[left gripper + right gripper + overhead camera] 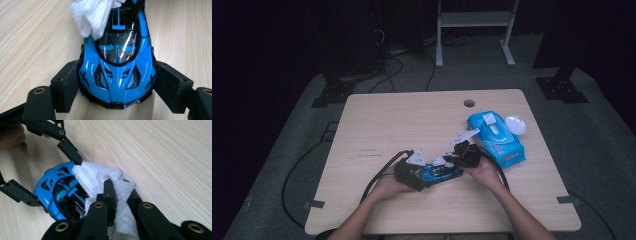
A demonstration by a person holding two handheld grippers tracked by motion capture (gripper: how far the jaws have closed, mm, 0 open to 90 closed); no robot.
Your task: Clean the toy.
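Observation:
A glossy blue and black toy car lies on the wooden table. My left gripper is shut on it, one black pad pressed against each flank near the nose. A white wipe rests on the car's roof. My right gripper is shut on this wipe and holds it against the car. In the high view both grippers meet near the table's front middle, the left gripper clamping the car and the right gripper just beyond it.
A blue pack of wipes lies at the right of the table with a white round lid beside it. A cable hole sits near the far edge. Black cables trail off the front left. A white metal stand is on the floor behind.

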